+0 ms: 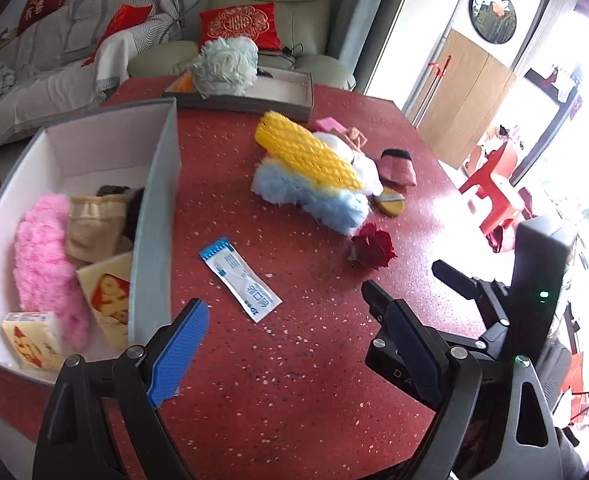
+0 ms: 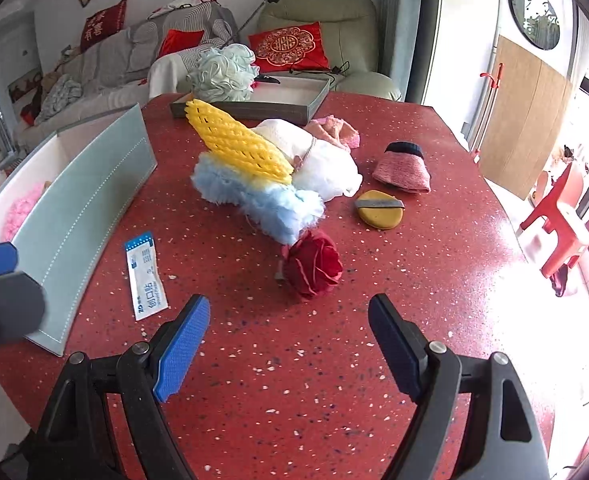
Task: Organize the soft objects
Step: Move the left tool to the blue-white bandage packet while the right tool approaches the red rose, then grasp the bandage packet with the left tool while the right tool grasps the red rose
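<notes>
Lying beyond empty jaws: red rose (image 2: 313, 264)

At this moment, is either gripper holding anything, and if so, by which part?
Nothing is held. The left gripper and the right gripper both hang over the red table with jaws open and only bare tabletop between them.

Glossy speckled table (image 2: 294, 360), fluffy blue duster (image 2: 262, 196), foam net (image 2: 234, 144).
</notes>
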{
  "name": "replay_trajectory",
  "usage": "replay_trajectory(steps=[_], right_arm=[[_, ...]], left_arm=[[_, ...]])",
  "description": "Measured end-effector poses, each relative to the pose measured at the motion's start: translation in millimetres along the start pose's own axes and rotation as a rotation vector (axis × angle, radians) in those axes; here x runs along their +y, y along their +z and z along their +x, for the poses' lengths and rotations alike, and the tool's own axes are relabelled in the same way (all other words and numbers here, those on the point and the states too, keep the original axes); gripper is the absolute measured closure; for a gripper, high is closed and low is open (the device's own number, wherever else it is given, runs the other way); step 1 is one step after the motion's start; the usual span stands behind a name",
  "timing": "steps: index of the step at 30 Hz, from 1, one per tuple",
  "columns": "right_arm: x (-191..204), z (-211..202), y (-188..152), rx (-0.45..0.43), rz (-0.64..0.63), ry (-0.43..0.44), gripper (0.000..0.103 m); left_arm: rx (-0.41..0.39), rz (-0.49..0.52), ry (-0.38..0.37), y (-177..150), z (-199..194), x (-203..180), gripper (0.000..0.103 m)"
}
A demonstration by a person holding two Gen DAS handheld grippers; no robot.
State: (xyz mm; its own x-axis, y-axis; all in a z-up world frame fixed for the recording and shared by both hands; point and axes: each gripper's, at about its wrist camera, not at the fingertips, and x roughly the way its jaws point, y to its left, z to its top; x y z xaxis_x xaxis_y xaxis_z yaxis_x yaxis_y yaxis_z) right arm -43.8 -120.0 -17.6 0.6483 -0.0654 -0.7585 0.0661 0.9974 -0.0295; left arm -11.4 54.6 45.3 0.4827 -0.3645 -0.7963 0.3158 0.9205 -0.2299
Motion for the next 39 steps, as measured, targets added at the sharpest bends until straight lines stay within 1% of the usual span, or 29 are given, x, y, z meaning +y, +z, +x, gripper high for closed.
replay_trajectory(steps=[2, 3, 4, 6, 8, 9, 10, 11, 12, 13, 15, 16, 19, 21, 22, 23, 24, 25, 26, 27, 28, 29, 30, 33, 34, 35, 36, 37, 39], right_arm=[[-7.3, 2.8, -1.4, 0.006, -0.022, -0.003, 0.019], [-12.6, 3.2, -5.0, 0.008, -0.027, -0.005, 0.019], [-17.9, 5.0, -5.8, 0.009, -0.029, -0.005, 0.019], [-25.8, 9.9, -6.0, 0.013, -0.031, 0.01, 0.019], [-29.7, 13.5, -4.7, 0.01, -0.058, 0.017, 0.019], [-31.1, 15.7, -3.8, 0.008, -0.073, 0.013, 0.019], [-33.3, 16.4, -3.6, 0.005, -0.083, 0.012, 0.019], [-35.9, 17.3, -3.8, 0.004, -0.088, 0.012, 0.019], [-39.1, 18.2, -4.0, 0.004, -0.086, 0.014, 0.019], [-42.3, 19.0, -4.2, 0.004, -0.085, 0.019, 0.019], [-47.3, 22.9, -4.3, 0.007, -0.088, 0.028, 0.019], [-49.0, 24.5, -3.8, 0.007, -0.088, 0.036, 0.019], [-45.2, 32.7, 1.8, 0.007, -0.109, 0.058, 0.019], [-36.7, 40.6, 8.6, 0.007, -0.134, 0.063, 0.019], [-31.6, 45.2, 11.8, 0.01, -0.147, 0.072, 0.019], [-26.0, 50.6, 15.4, 0.015, -0.159, 0.077, 0.019], [-20.6, 56.9, 18.9, 0.023, -0.173, 0.076, 0.019], [-15.6, 64.0, 21.5, 0.039, -0.188, 0.075, 0.02], [-12.3, 71.0, 22.4, 0.064, -0.196, 0.079, 0.026], [-11.4, 78.1, 22.4, 0.101, -0.188, 0.101, 0.061], [-13.4, 79.4, 22.7, 0.114, -0.156, 0.13, 0.067], [-15.4, 76.1, 22.6, 0.113, -0.136, 0.147, 0.073], [-15.4, 72.2, 21.3, 0.113, -0.134, 0.149, 0.078], [-16.9, 61.6, 11.5, 0.11, -0.123, 0.129, 0.078], [-19.2, 56.8, 7.6, 0.107, -0.106, 0.128, 0.078], [-21.8, 50.4, 2.8, 0.101, -0.087, 0.127, 0.078], [-24.1, 43.0, -1.4, 0.094, -0.069, 0.125, 0.078], [-25.9, 35.1, -5.8, 0.086, -0.054, 0.122, 0.078], [-27.1, 21.6, -14.1, 0.075, -0.037, 0.125, 0.078]], left_arm=[[0.039, -0.03, 0.034, 1.3, 25.2, -5.0, 0.012], [0.049, -0.051, 0.09, 3.2, 34.5, -3.6, 0.012], [0.035, -0.055, 0.146, 6.2, 40.0, -3.6, 0.012], [0.017, -0.068, 0.195, 13.6, 47.0, -3.1, 0.012], [0.029, -0.113, 0.246, 21.6, 54.3, -0.6, 0.012], [0.03, -0.13, 0.259, 23.3, 55.7, -1.7, 0.012], [0.021, -0.124, 0.249, 24.2, 56.5, -7.8, 0.012], [0.014, -0.106, 0.231, 24.7, 57.7, -15.5, 0.012], [0.013, -0.087, 0.235, 24.0, 60.9, -24.3, 0.012], [0.021, -0.08, 0.241, 22.8, 65.5, -30.6, 0.012], [0.069, -0.101, 0.214, 20.6, 80.3, -36.9, 0.012], [0.094, -0.12, 0.221, 19.6, 88.0, -34.9, 0.012], [0.123, -0.215, 0.31, 17.3, 103.9, -11.1, 0.012], [0.159, -0.283, 0.338, 16.4, 114.1, 10.9, 0.012], [0.178, -0.308, 0.336, 16.3, 119.5, 19.2, 0.012], [0.195, -0.323, 0.339, 16.5, 125.2, 25.0, 0.012], [0.182, -0.31, 0.356, 18.8, 127.6, 25.2, 0.012], [0.183, -0.29, 0.352, 21.1, 131.6, 23.9, 0.012], [0.183, -0.268, 0.354, 23.2, 135.0, 21.7, 0.014], [0.177, -0.255, 0.349, 24.7, 136.5, 20.9, 0.022], [0.168, -0.243, 0.345, 26.3, 136.0, 20.6, 0.057], [0.147, -0.221, 0.339, 28.2, 132.5, 19.3, 0.084], [0.147, -0.199, 0.324, 29.6, 129.9, 18.1, 0.084], [0.166, -0.17, 0.279, 27.6, 128.2, 18.6, 0.085], [0.16, -0.167, 0.261, 26.1, 126.4, 19.3, 0.103], [0.157, -0.183, 0.217, 23.7, 123.0, 21.7, 0.103], [0.168, -0.22, 0.145, 19.0, 120.4, 27.6, 0.103], [0.164, -0.245, 0.103, 13.5, 116.3, 32.5, 0.103], [0.142, -0.221, 0.072, 2.7, 106.9, 34.9, 0.103]])
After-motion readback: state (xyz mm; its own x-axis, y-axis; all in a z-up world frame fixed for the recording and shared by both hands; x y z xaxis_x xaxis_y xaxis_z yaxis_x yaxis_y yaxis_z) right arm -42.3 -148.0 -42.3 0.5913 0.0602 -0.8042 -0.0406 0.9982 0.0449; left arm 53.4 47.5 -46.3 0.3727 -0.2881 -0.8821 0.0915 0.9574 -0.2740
